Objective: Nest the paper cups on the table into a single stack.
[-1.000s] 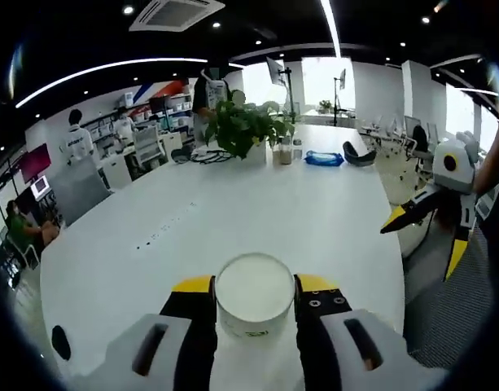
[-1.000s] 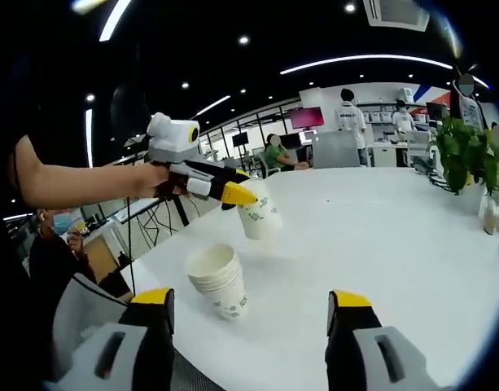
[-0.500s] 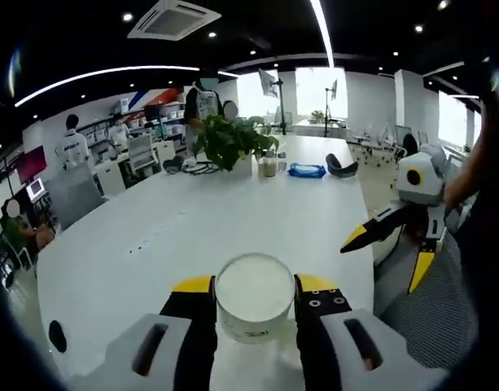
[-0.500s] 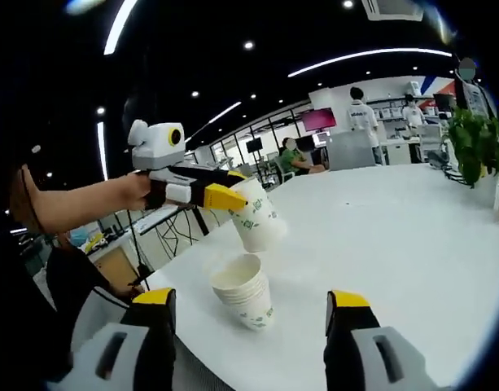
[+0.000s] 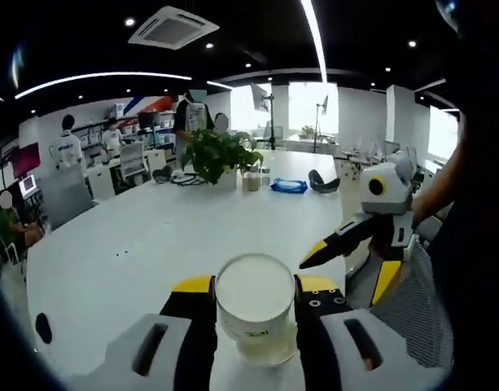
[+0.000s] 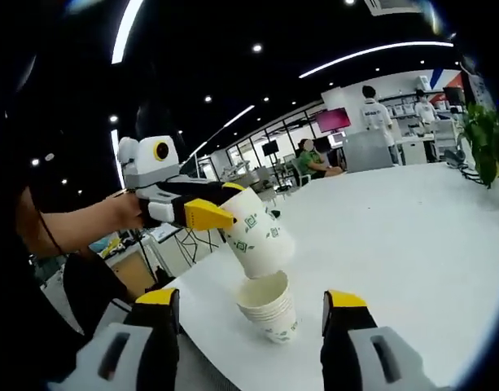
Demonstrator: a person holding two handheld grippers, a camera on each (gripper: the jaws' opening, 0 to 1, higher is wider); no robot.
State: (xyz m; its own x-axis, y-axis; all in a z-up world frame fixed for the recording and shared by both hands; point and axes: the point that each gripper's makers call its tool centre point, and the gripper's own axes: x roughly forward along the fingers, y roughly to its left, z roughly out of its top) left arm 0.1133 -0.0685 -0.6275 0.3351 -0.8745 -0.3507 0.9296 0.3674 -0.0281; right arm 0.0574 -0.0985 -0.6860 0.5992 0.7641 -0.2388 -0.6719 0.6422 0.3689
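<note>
Left claw (image 6: 221, 218) clamps cup (image 6: 257, 242) by rim, tilted, base just above stack (image 6: 271, 309) mouth, aligned for nesting. Stack upright on worktop (image 6: 412, 236) near edge. Right claw (image 6: 247, 342) spread wide, empty, flanking stack, probably ready to steady it.

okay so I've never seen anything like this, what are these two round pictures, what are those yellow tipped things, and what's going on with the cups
A person holds a hand-held tool in each hand; each carries a fisheye camera looking along its own jaws. In the left gripper view, the left tool is shut on a paper cup, seen from above. The right gripper view shows that same cup from the side, just above a stack of cups on the white table. The right tool is open, holding nothing. A potted plant stands farther back.
</note>
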